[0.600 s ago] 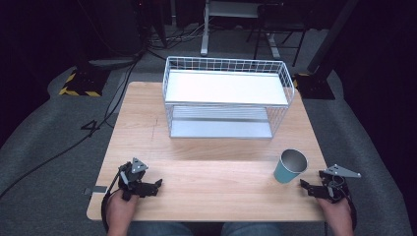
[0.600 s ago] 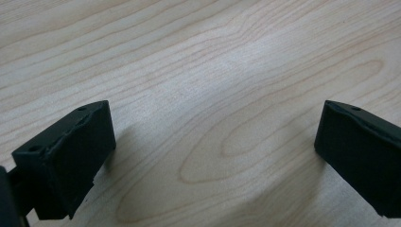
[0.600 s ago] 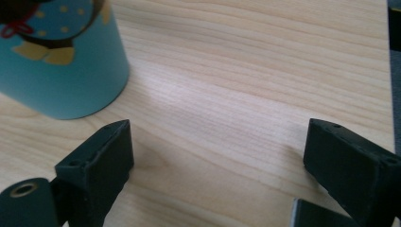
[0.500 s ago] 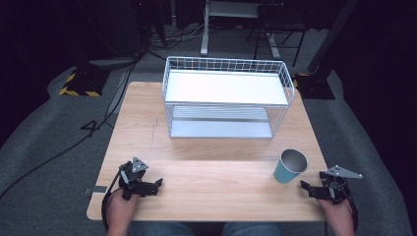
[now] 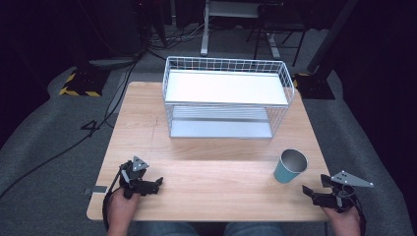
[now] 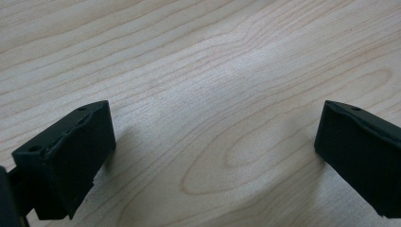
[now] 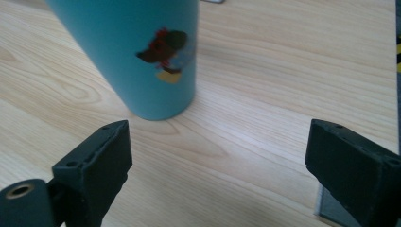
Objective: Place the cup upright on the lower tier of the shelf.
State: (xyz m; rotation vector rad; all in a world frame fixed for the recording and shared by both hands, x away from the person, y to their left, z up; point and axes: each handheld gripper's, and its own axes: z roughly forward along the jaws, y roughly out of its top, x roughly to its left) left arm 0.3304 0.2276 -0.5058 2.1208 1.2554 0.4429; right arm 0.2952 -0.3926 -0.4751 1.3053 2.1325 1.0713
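A teal cup (image 5: 290,166) with a metal inside stands upright on the wooden table (image 5: 211,147), near its right front part. In the right gripper view the cup (image 7: 142,52) shows a small cartoon figure and stands just beyond the jaws. My right gripper (image 5: 309,192) rests at the table's front right edge, open and empty, a short way from the cup. My left gripper (image 5: 156,184) lies at the front left, open, with bare wood between its jaws in the left gripper view (image 6: 215,142).
A white wire rack (image 5: 226,98) with two shelves stands at the back middle of the table. Cables (image 5: 98,123), a striped floor plate (image 5: 81,83) and stand legs (image 5: 236,29) lie on the floor beyond the table.
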